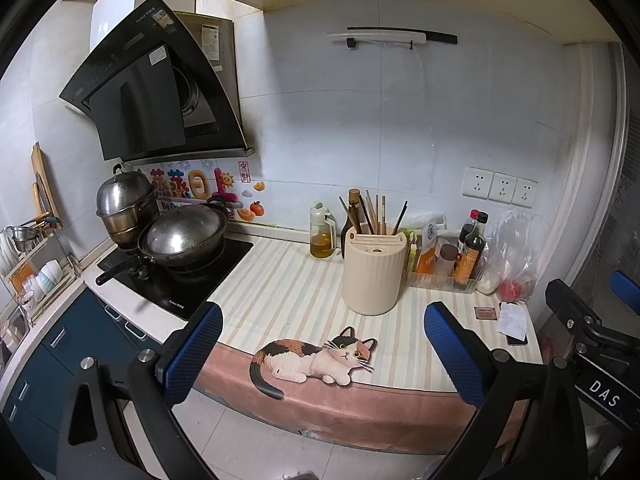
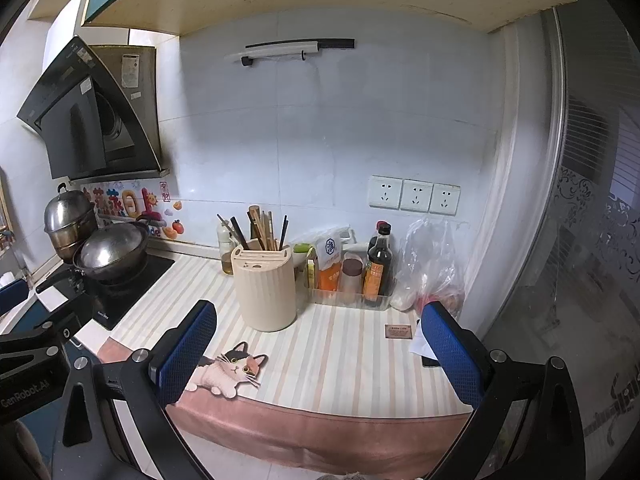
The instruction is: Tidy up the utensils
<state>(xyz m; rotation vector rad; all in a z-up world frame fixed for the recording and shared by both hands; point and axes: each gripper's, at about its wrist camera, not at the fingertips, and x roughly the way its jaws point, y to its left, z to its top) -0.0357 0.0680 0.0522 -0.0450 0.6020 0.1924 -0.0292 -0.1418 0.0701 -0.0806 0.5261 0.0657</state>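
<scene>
Left wrist view: the left gripper (image 1: 324,356) hangs off the near edge of the worktop (image 1: 280,280), jaws spread wide and empty. The right gripper (image 2: 320,354) is likewise gaping, holding nothing. Beyond both, mid-worktop, stands the holder (image 1: 373,270) with chopsticks (image 1: 374,216) upright in it. The sticks look light, stiff and thin, probably slick, so they are best pinched near their upper ends. The holder looks like light plastic that could tip. A striped mat with a cat print covers the worktop; bottles (image 2: 378,266) stand to the right, a wok (image 1: 184,232) on the hob to the left, tiled wall behind.
</scene>
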